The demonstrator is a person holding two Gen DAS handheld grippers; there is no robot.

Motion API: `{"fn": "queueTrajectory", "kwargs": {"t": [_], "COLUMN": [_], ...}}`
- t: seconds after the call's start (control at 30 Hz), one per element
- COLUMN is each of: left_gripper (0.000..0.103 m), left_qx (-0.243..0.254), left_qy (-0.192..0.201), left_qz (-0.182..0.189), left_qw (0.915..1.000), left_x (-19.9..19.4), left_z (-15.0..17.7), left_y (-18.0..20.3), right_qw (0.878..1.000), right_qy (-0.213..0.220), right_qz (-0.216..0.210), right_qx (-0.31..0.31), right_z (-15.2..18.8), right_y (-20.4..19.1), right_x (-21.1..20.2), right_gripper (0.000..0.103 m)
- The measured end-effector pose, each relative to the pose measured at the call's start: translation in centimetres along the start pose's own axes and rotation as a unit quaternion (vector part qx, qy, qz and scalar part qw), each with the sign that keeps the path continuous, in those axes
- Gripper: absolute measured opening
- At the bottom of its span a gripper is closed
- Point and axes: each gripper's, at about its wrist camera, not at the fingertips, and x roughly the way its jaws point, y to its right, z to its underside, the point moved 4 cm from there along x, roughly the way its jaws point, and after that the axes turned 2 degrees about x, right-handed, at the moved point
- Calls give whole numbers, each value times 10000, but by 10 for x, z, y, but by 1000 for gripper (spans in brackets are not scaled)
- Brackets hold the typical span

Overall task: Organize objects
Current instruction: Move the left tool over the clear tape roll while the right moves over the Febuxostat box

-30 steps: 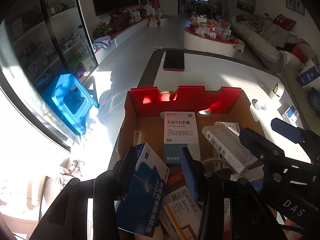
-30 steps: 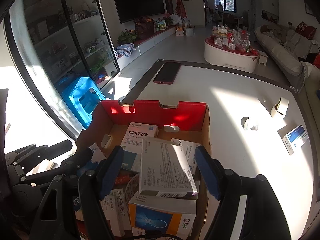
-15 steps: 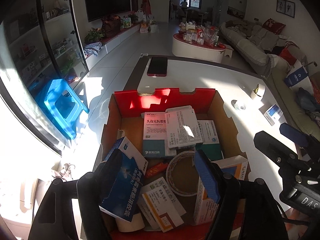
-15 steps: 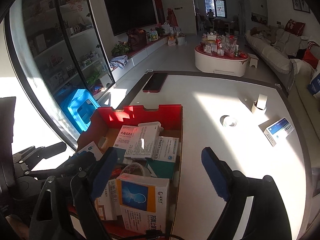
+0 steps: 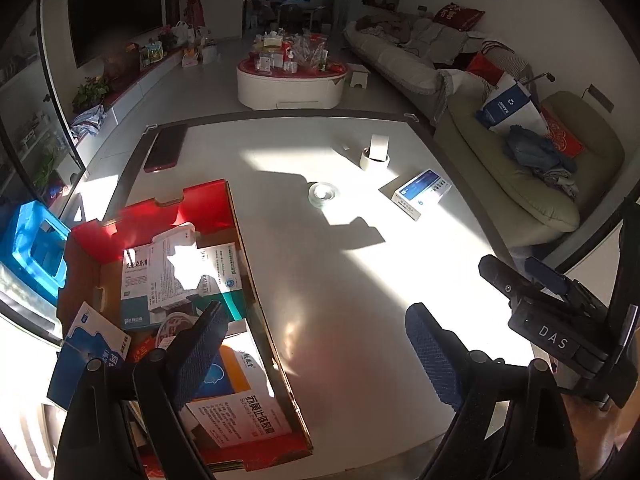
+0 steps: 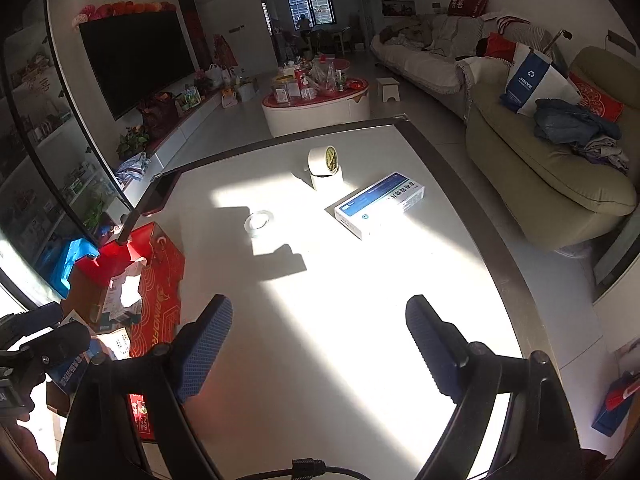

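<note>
A red-lined cardboard box (image 5: 204,204) stands at the table's left and holds several medicine boxes (image 5: 176,276); it also shows in the right wrist view (image 6: 156,304). A blue-and-white medicine box (image 5: 422,193) lies on the white table at the far right, also seen in the right wrist view (image 6: 380,204). My left gripper (image 5: 316,344) is open and empty above the table beside the cardboard box. My right gripper (image 6: 320,344) is open and empty over the table's near part, well short of the medicine box.
A clear tape roll (image 6: 259,222) and a white tape roll on a holder (image 6: 326,168) sit mid-table. A dark phone (image 5: 166,148) lies at the far left corner. A sofa (image 6: 552,184) stands to the right, a blue stool (image 5: 32,248) on the floor to the left.
Both grippers let go of their medicine boxes into the cardboard box, then pulled up and swung right over the table. Both are now empty.
</note>
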Motion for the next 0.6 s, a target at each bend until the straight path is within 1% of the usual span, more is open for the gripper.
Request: {"fn": "queueTrajectory", "kwargs": {"t": [0.13, 0.3, 0.43, 0.53, 0.6], "left_gripper": [93, 93, 93, 93, 93], "left_qx": [-240, -291, -202, -26, -38], "left_qy": [-287, -521, -717, -828, -911], "left_qz": [-235, -525, -899, -1014, -1098], "left_qw": [9990, 9968, 9932, 9914, 9898], "left_x": [38, 88, 132, 161, 180], "left_z": [-24, -57, -77, -89, -97], "left_y": [21, 44, 58, 70, 70], "right_qw": [9998, 9984, 9958, 9941, 9937], "right_qy": [0, -72, -194, -272, -319], "right_qz": [157, 268, 297, 333, 362], "right_qx": [149, 495, 849, 992, 1009], "right_z": [-12, -30, -44, -53, -57], "right_y": [30, 69, 95, 107, 111], "right_x": [10, 34, 60, 80, 91], "right_gripper": [88, 88, 88, 88, 88]}}
